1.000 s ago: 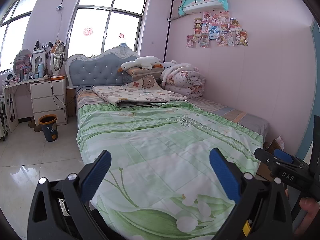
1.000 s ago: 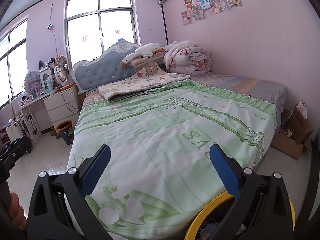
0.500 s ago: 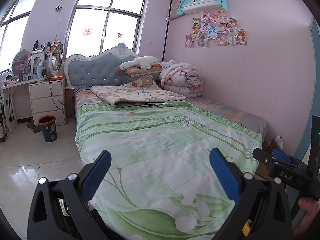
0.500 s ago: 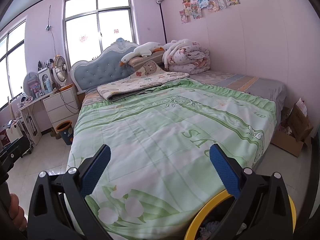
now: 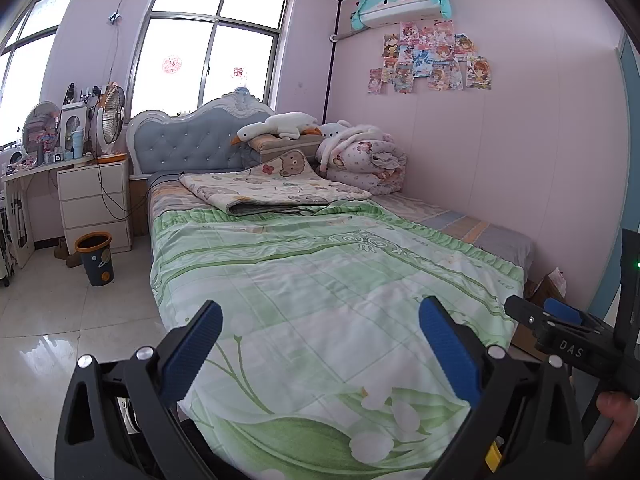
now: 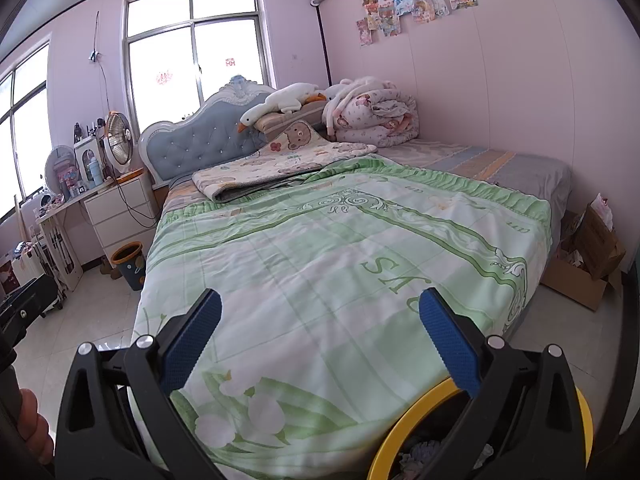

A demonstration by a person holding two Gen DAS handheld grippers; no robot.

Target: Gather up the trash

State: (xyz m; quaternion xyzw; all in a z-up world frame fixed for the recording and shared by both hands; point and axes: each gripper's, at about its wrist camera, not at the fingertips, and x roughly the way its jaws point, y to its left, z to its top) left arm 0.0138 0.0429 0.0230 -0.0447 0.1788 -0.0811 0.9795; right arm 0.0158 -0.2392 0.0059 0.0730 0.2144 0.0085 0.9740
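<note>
My left gripper (image 5: pixel 320 344) is open over the foot of a bed with a green floral quilt (image 5: pixel 320 280), nothing between its blue pads. My right gripper (image 6: pixel 320 340) is also open and empty above the same quilt (image 6: pixel 340 260). Just below its right finger sits a yellow-rimmed bin (image 6: pixel 400 432) holding crumpled scraps (image 6: pixel 420 454). A second small bin, dark blue with an orange rim (image 5: pixel 95 258), stands on the floor left of the bed, also seen in the right wrist view (image 6: pixel 130 264). The right gripper's body (image 5: pixel 568 340) shows at the left view's right edge.
White drawers (image 5: pixel 94 200) and a desk with fans stand left of the headboard. A folded blanket (image 5: pixel 272 192), plush goose (image 5: pixel 280 128) and rolled duvet lie at the bed's head. An open cardboard box (image 6: pixel 588 264) sits by the right wall. Tiled floor (image 5: pixel 60 320) lies left.
Both views have drifted slightly, the left wrist turning a little so the bed sits marginally further left. Both grippers stay open and empty.
</note>
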